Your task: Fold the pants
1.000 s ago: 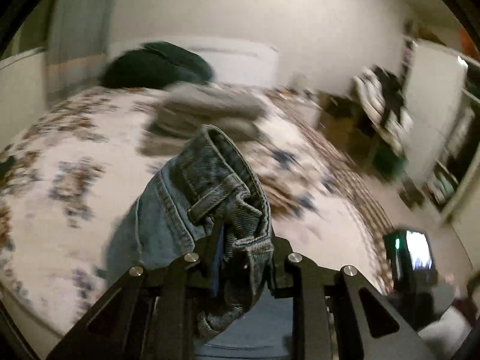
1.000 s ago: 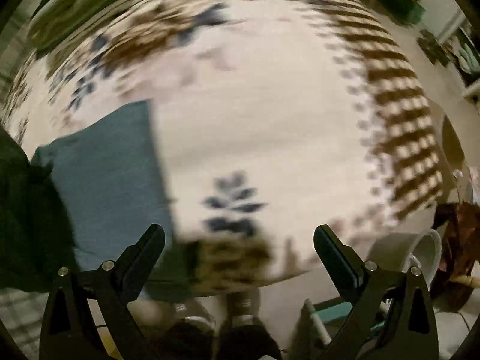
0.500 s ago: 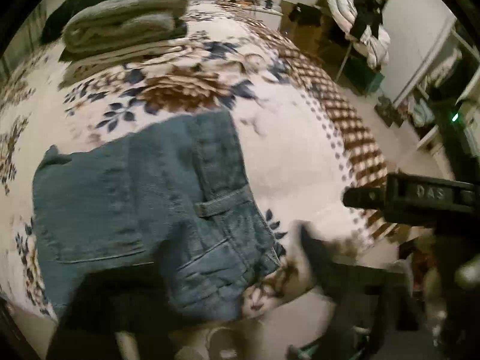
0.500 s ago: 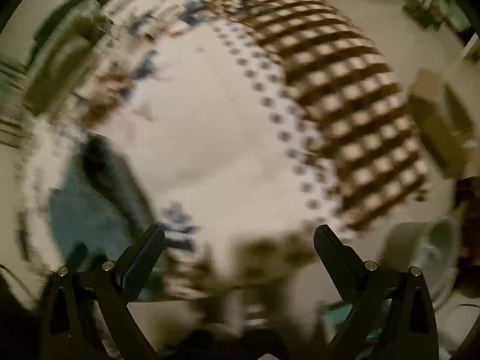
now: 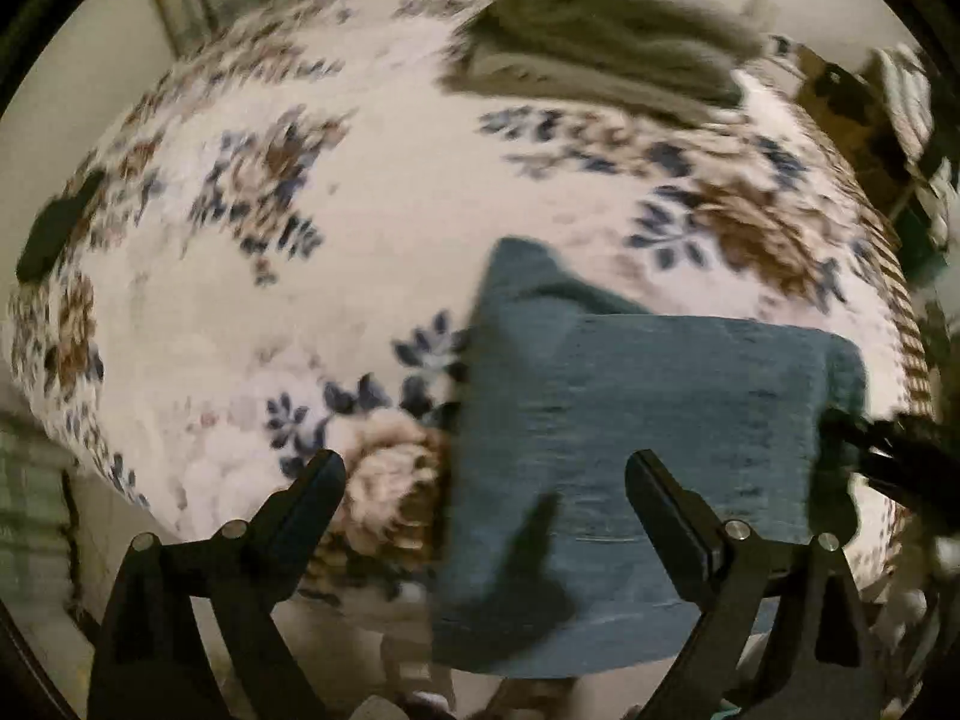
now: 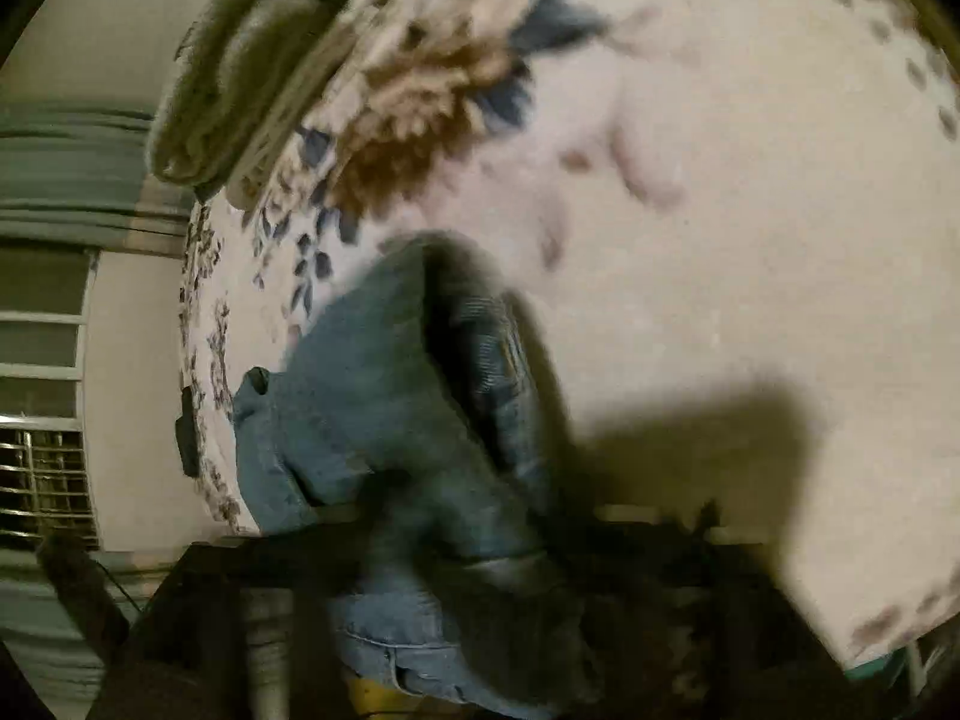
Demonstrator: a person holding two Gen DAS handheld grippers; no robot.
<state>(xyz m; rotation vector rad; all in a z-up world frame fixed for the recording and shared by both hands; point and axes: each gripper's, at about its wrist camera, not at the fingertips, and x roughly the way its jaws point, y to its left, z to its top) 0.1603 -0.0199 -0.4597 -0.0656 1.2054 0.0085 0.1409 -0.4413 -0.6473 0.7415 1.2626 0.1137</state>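
The left gripper (image 5: pixel 485 483) has just been opening; its jaws stand wide and empty above the jeans (image 5: pixel 630 456), folded on the floral bedspread (image 5: pixel 372 252). The right gripper (image 6: pixel 480 564) has just closed onto denim bunched between its blurred jaws. Folded towels (image 5: pixel 606 54) lie well beyond both.

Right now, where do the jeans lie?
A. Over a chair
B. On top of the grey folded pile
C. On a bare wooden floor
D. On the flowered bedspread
D: the jeans lie on the flowered bedspread, well apart from the grey pile further back.
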